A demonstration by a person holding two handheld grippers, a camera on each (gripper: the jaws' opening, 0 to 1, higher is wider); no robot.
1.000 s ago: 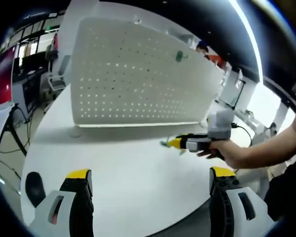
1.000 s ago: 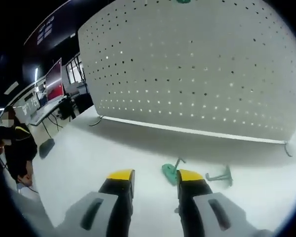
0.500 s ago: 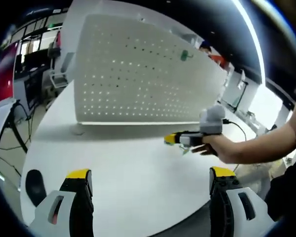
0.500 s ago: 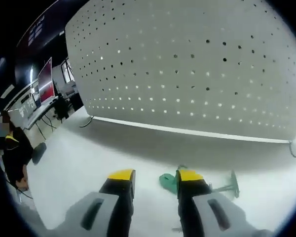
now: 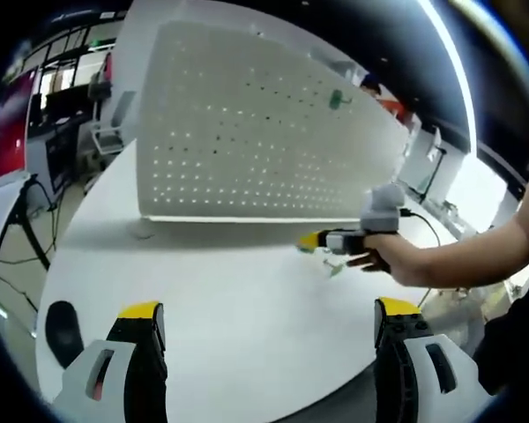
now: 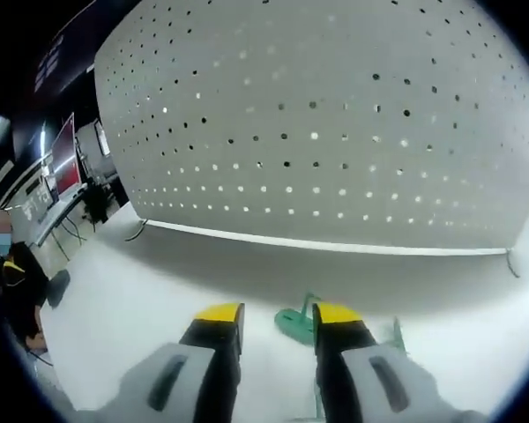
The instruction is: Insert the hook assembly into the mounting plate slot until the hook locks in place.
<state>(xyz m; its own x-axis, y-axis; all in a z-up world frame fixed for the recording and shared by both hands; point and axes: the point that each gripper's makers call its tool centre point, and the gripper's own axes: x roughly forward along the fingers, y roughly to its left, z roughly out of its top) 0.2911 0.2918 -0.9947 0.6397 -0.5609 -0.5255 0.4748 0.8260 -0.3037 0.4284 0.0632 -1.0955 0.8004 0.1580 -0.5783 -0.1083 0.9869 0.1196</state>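
A: Item one, green hook (image 6: pixel 297 323). Location?

B: Lying on the white surface (image 6: pixel 141 308), in front of the upright perforated mounting plate (image 6: pixel 335 132), just beside the tip of the right claw (image 6: pixel 275 319). A second green piece (image 6: pixel 393 335) lies near it, partly hidden behind the right-hand jaw.

A: Handling properties?

B: Judged small, light, stiff plastic. Likely to skid on the smooth surface if nudged. Best taken across the flat base, leaving the peg end free for the slot. The thin stem looks the weaker part.

A: Item two, right claw. State?

B: Jaws parted by a narrow gap, nothing between them. The hook sits at the inner edge of the right-hand jaw; whether they touch cannot be told. In the left gripper view the right claw (image 5: pixel 310 240) is seen low over the surface, held by a hand (image 5: pixel 383 257).

A: Item three, left claw (image 5: pixel 269 315)?

B: Jaws spread wide, empty, well apart from the hook and the plate (image 5: pixel 247 132).

A: Anything already on the plate?

B: One green hook (image 5: pixel 336 99) mounted high on the plate, near its upper right.
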